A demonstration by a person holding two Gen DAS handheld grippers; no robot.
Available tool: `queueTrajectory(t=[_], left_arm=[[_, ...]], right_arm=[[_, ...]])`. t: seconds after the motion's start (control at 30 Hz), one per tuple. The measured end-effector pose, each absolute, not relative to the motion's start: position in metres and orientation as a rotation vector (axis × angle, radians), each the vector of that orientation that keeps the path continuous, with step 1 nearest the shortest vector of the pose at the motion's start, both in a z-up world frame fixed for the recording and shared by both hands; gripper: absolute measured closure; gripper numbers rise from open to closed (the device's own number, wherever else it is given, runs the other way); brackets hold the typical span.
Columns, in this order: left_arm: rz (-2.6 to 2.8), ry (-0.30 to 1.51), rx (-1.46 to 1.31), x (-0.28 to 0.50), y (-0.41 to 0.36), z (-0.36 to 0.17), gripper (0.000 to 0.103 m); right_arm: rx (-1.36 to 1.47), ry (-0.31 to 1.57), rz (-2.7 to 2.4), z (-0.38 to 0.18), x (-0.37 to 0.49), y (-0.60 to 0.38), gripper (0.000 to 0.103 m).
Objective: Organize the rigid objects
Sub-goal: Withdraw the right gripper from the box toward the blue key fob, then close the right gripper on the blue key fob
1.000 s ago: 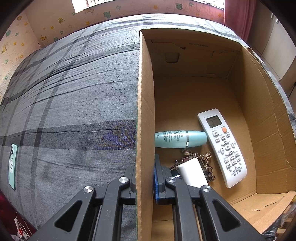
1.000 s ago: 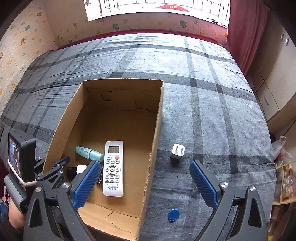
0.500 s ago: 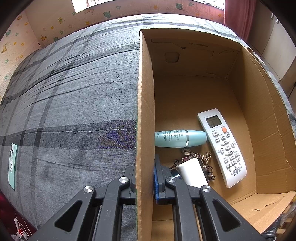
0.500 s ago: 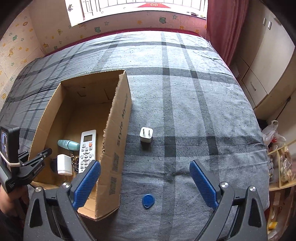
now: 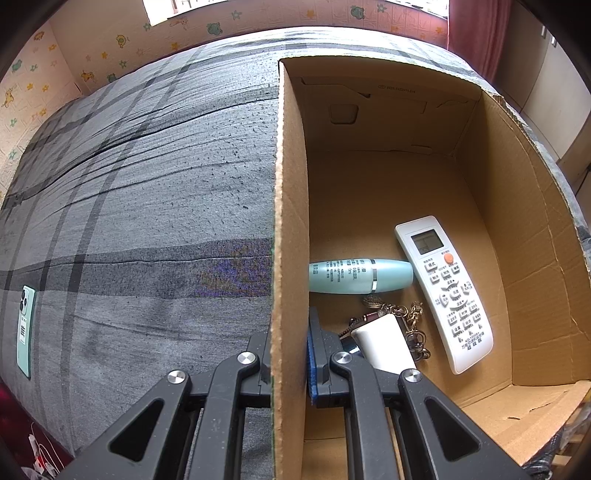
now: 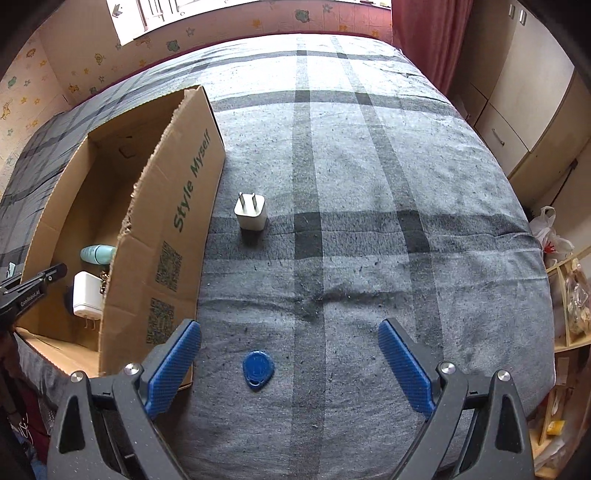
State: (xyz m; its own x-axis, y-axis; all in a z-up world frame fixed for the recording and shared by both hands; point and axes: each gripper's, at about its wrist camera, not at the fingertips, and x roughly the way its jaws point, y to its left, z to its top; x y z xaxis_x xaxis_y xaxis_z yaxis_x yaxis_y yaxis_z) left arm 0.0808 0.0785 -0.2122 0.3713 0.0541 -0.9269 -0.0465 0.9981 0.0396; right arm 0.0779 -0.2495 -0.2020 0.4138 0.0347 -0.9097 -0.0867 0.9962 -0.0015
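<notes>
My left gripper (image 5: 290,354) is shut on the left wall of the cardboard box (image 5: 290,221), one finger on each side. Inside the box lie a white remote (image 5: 445,291), a teal tube (image 5: 360,275), a white charger (image 5: 386,343) and a keychain (image 5: 404,314). My right gripper (image 6: 290,363) stands open above the grey plaid bedspread, right of the box (image 6: 177,236). A blue oval tag (image 6: 258,369) lies between its fingers, nearer the left one. A small white plug adapter (image 6: 251,211) stands farther ahead beside the box wall.
A green phone (image 5: 26,325) lies on the bedspread far left of the box. The bed's right edge drops toward cabinets (image 6: 517,122) and shelves with bags (image 6: 561,266). A red curtain (image 6: 424,33) hangs at the far corner.
The right gripper has moved right, away from over the box, and sunk toward the bedspread; the blue tag now lies between its fingers. The left gripper has kept still on the box wall.
</notes>
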Motion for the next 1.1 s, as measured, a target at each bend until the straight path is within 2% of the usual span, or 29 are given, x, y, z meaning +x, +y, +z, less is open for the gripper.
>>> queueTrajectory(t=[0.47, 0.87, 1.07, 1.1], left_arm=[[0.065, 1.189, 0.005, 0.081, 0.079, -0.212, 0.092], [0.069, 1.188, 0.008, 0.080, 0.078, -0.213, 0.092], [0.070, 1.188, 0.006, 0.080, 0.078, -0.212, 0.092], [0.069, 1.188, 0.007, 0.080, 0.078, -0.212, 0.092]], right_arm=[[-0.064, 1.186, 0.097, -0.252, 0.073, -0.249, 0.005], [-0.081, 1.240, 0.112, -0.275, 0.069, -0.242, 0.011], [-0.107, 1.246, 0.118, -0.279, 0.062, -0.237, 0.029], [-0.110, 1.246, 0.119, -0.279, 0.061, -0.237, 0.036]])
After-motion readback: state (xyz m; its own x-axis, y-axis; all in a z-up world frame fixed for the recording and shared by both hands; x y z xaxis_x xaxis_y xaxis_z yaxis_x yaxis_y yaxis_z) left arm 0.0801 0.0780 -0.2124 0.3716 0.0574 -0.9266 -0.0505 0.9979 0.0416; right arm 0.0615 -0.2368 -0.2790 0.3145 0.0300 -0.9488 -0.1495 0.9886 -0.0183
